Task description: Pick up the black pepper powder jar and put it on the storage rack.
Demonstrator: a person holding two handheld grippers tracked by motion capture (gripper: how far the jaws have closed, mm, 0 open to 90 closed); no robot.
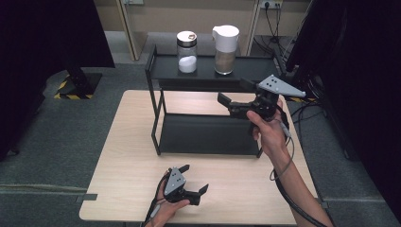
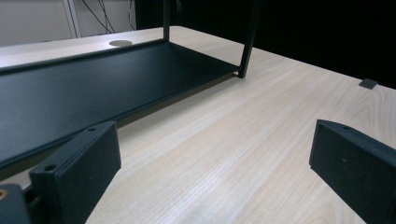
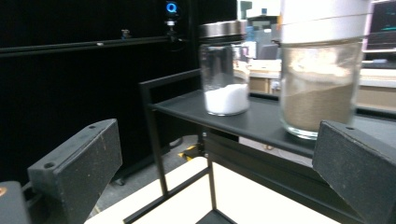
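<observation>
Right tongs raised toward the two jars on the rack's top shelf; left tongs low over the counter.

The light wooden counter (image 1: 127, 156) carries a black metal two-tier rack (image 1: 156, 118), with bare wood open along the near edge and at 9 o'clock of the rack. The left tongs (image 1: 195, 178) sit near the counter's front edge, jaws apart and gripping nothing, the rack's lower shelf (image 2: 70, 88) at their 11 o'clock. The right tongs (image 1: 231, 106) hang above the rack's right end, jaws wide apart and empty. On the top shelf (image 3: 261, 121) stand a clear glass jar of white powder with a metal lid (image 3: 225, 70) and, close beside it, a white-lidded glass jar of brown grains (image 3: 317, 79). In the right gripper view the brown jar stands at 1 o'clock just beyond the jaws and the white-powder jar at 12 o'clock, farther off; neither touches them.
</observation>
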